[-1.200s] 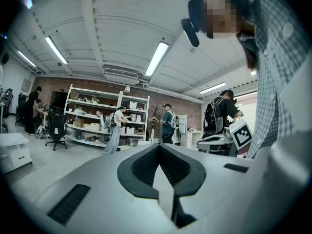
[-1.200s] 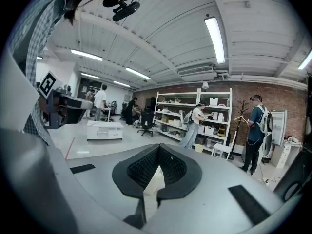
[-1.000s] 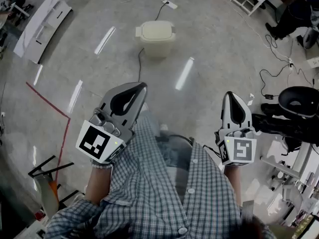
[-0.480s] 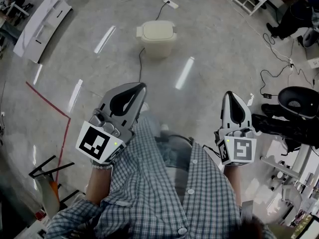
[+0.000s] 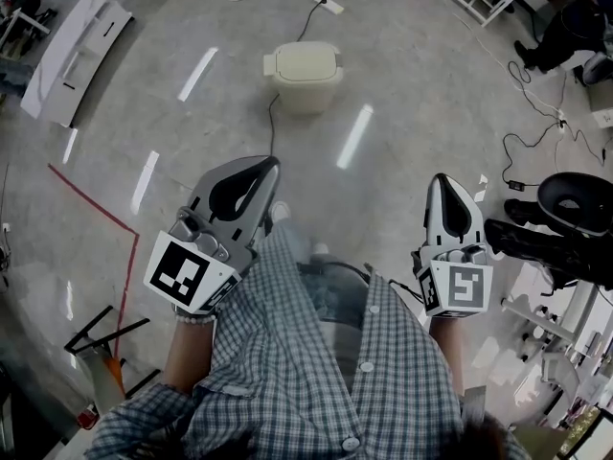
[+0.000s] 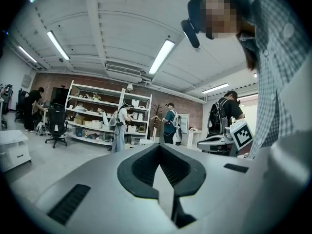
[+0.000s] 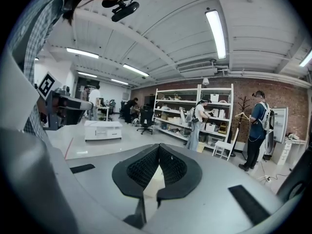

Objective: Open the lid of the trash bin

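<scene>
Head view, closed trash bin (image 5: 304, 73) far ahead, black cable (image 5: 271, 127) between, left gripper (image 5: 269, 166), right gripper (image 5: 442, 181), both pressed together.

The head view is dim and flat. Its glossy floor (image 5: 431, 94) carries white glare streaks (image 5: 354, 137) from ten to one o'clock, and straight lines bow and darken toward the rim. In the left gripper view a ceiling lamp (image 6: 161, 56) at twelve o'clock burns out to white, as does a strip lamp (image 7: 216, 28) at one o'clock in the right gripper view. Both pictures have black corners, and the left gripper (image 6: 159, 144) and right gripper (image 7: 159, 144) at six o'clock look soft against the sharper room.
</scene>
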`<state>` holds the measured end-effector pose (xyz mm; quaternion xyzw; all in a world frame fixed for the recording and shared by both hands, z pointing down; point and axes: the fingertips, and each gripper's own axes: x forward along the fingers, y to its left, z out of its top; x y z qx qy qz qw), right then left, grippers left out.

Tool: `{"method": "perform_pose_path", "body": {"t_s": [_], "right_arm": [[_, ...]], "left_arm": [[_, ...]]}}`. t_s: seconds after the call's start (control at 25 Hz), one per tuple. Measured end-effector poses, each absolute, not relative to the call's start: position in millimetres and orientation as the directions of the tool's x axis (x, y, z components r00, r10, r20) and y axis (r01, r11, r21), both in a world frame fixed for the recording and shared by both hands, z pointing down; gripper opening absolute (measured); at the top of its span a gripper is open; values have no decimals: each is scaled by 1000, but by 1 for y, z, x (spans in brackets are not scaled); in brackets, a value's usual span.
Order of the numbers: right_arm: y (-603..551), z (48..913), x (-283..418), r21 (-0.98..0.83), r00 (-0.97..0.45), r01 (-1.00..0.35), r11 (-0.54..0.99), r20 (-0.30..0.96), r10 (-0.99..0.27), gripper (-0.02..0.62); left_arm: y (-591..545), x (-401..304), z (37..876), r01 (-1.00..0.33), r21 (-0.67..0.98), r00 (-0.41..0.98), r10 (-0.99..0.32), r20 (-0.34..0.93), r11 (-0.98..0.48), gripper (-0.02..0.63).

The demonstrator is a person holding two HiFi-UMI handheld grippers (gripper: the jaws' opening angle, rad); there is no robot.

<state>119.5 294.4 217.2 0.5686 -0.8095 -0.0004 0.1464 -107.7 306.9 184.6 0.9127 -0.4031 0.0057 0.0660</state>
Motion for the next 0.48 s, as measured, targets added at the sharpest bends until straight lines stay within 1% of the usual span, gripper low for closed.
{"method": "perform_pose_path", "body": {"t_s": [0.12,0.48], "right_arm": [[282,218,115,165,-297,-925,342,248,-922,18],[238,210,93,179,-268,-934,311,228,-936,18]], "left_arm": [[289,-112,183,-729,117,683,-728,61,-674,0],[238,-130,178,-695,116,718,-694,51,-710,0]]}}
